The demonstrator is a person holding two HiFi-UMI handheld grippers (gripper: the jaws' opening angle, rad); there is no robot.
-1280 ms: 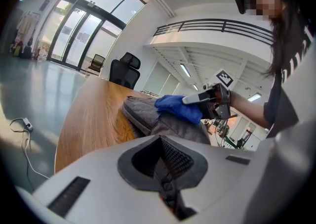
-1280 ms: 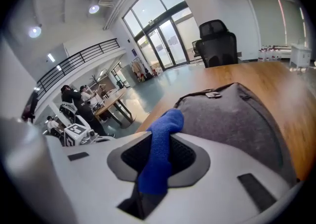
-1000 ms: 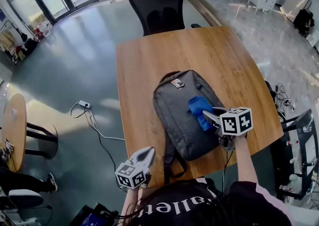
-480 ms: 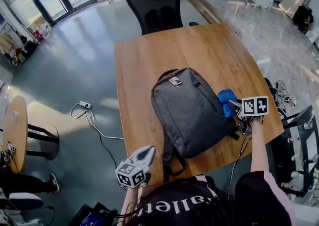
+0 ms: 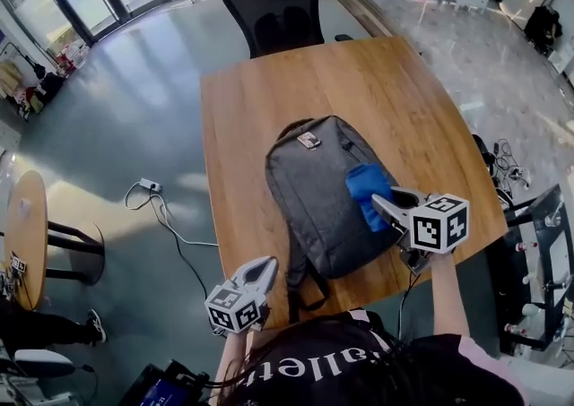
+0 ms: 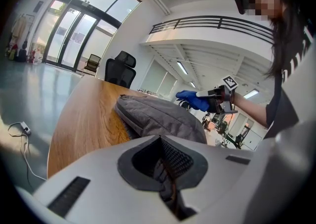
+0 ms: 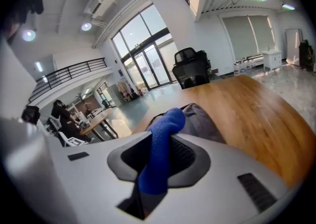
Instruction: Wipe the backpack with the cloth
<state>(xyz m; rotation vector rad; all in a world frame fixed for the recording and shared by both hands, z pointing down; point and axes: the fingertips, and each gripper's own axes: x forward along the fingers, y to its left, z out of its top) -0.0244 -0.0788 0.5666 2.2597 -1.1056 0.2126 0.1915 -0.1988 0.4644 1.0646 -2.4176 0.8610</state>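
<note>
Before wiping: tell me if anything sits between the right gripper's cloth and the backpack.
Nothing visible does. The cloth, clamped in the right gripper, is directly over the backpack on its right side, with only bare fabric beneath.

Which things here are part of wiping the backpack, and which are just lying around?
In the job: grey fabric backpack, blue cloth, right gripper shut on the cloth.
Just lying about: black office chair, white power strip on the floor, round wooden side table, left gripper, shut on nothing.

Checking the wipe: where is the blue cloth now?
Head view: the blue cloth is clamped in the right gripper, over the right side of the backpack.
</note>
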